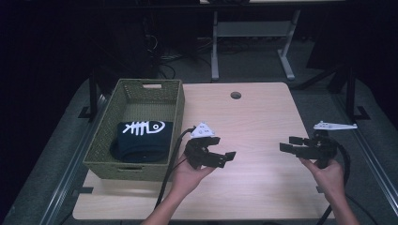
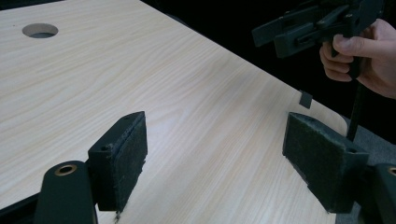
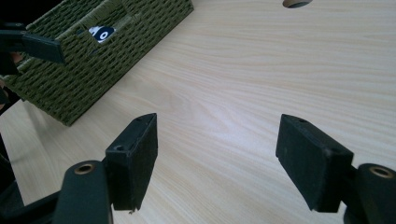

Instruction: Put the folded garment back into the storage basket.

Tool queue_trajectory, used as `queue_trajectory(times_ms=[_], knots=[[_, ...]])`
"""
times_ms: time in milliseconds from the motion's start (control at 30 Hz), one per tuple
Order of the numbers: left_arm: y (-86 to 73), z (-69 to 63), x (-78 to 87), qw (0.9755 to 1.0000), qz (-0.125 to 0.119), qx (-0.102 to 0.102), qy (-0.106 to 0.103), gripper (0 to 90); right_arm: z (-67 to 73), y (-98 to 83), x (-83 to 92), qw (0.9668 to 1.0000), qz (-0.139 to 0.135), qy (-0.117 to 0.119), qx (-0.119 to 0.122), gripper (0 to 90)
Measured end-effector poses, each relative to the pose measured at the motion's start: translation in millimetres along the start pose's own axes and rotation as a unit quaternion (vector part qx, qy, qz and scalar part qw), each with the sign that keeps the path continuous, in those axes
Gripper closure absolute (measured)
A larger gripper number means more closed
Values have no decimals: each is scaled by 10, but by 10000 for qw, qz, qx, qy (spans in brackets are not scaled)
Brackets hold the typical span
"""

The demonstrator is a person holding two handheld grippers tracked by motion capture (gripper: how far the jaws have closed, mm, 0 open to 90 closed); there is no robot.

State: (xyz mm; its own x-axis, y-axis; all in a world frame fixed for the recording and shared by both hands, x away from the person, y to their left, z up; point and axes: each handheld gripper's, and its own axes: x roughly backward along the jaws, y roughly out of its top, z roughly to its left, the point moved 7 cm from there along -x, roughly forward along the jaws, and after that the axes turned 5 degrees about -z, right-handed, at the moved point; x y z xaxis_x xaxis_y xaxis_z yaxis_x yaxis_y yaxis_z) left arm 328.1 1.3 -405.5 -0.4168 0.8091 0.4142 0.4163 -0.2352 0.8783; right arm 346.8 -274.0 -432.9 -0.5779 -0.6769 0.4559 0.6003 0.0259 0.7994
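Felt-faced black pads on my left gripper (image 2: 215, 154) stand spread over bare, pale wood-grain table (image 2: 187, 93), nothing between them. My right gripper (image 3: 217, 154) is likewise spread and empty, its blocky pads fuzzy-edged. Beyond, I see the green woven basket (image 1: 173, 101) at the table's left, holding a folded dark cloth (image 1: 141, 140) with a white fishbone print.

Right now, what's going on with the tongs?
Left tongs open, empty. Right tongs open, empty. Folded shirt in basket. Nothing between them.
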Motion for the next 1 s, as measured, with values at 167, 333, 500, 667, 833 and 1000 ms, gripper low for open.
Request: queue_trajectory(times_ms=[167,333,500,667,833,1000], knots=[[-72,-26,-36,10000,9,46,-26,217,-25,-95,15,9999,98,-20,-29,289],[-177,-61,-93,10000,0,-33,45,218,-43,-175,51,9999,90,-41,-64,290],[-278,-94,-139,10000,-19,-50,57,219,-70,-259,75,9999,101,-82,-75,291],[-329,-88,-128,9999,-61,-110,43,219,-125,-377,86,9998,96,-6,-197,288],[-431,-80,-126,10000,-45,-81,23,219,-149,-492,128,9997,68,-27,-236,288],[-532,-130,-94,9999,-70,-129,-32,219,-155,-637,168,9996,65,-139,-231,281]])
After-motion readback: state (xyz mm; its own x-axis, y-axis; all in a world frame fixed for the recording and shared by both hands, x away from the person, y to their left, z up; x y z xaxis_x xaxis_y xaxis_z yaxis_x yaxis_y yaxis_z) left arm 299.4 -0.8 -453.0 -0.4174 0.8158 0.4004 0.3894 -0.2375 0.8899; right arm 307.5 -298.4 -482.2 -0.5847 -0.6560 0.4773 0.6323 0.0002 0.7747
